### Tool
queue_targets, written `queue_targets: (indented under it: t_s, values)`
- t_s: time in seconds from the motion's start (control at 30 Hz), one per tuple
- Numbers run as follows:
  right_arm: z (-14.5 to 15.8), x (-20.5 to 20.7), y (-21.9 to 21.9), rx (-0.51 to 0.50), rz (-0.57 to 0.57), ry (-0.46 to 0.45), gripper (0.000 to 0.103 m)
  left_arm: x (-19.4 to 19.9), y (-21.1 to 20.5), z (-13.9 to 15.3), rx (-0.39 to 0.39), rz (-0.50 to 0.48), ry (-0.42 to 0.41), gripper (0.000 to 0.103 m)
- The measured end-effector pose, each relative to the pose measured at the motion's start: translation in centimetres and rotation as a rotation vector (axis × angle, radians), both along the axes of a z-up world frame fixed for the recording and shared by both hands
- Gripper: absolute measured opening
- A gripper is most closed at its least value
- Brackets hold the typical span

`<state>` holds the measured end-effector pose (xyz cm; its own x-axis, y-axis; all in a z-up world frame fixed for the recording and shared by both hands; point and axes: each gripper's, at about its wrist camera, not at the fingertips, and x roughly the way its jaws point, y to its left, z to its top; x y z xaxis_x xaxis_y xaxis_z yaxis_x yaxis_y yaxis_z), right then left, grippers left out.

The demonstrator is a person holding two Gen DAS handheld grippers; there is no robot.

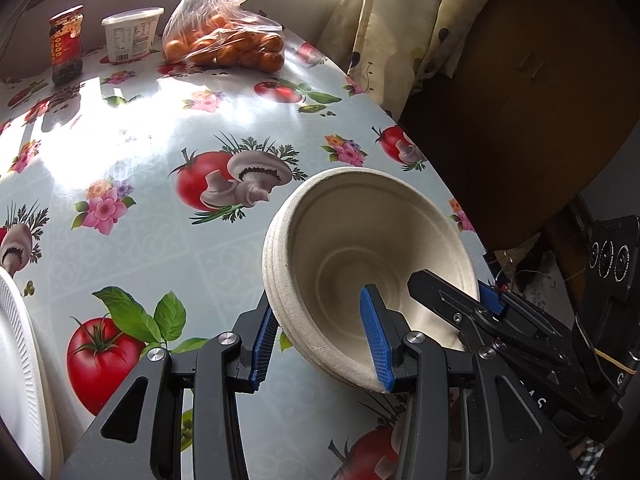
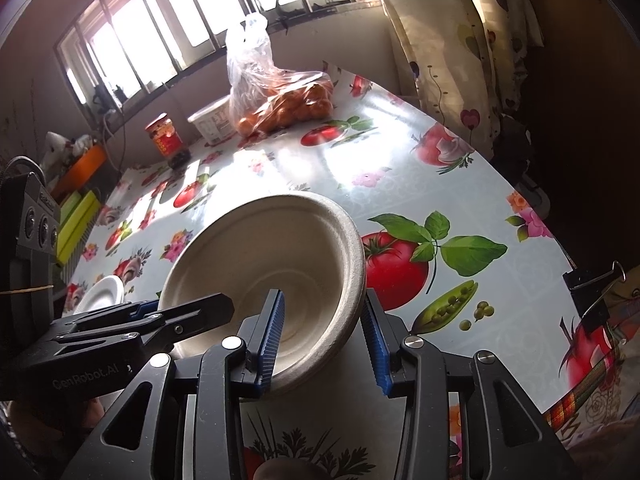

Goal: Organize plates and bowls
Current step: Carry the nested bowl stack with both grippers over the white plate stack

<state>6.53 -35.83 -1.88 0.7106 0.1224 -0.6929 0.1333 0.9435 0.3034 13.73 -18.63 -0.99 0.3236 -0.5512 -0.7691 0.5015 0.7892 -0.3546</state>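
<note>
A stack of beige paper-pulp bowls (image 1: 352,240) (image 2: 260,248) is tilted, its opening facing both cameras, over the tomato-print tablecloth (image 1: 160,220). My left gripper (image 1: 320,340) (image 2: 188,306) straddles the stack's left wall, one blue pad outside and one inside, and is shut on it. My right gripper (image 2: 324,332) (image 1: 468,292) straddles the opposite wall the same way, its pads pressing the rim. A white foam plate (image 1: 16,360) (image 2: 100,292) lies flat on the table to the left of the bowls.
At the far end stand a bag of oranges (image 1: 228,40) (image 2: 280,104), a white tub (image 1: 132,34) and a red-labelled jar (image 1: 66,44). The table's rounded edge runs just right of the bowls; a black binder clip (image 2: 592,288) holds the cloth there. Curtains hang behind.
</note>
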Motion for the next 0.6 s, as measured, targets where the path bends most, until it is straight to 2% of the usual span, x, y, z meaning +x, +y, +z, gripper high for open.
queue_targets:
  t_s: [0.6]
  values:
    - [0.8,0.2,1.1,0.008,0.013,0.002,0.034,-0.6,1.6,0.8,-0.004,0.044,-0.002,0.042]
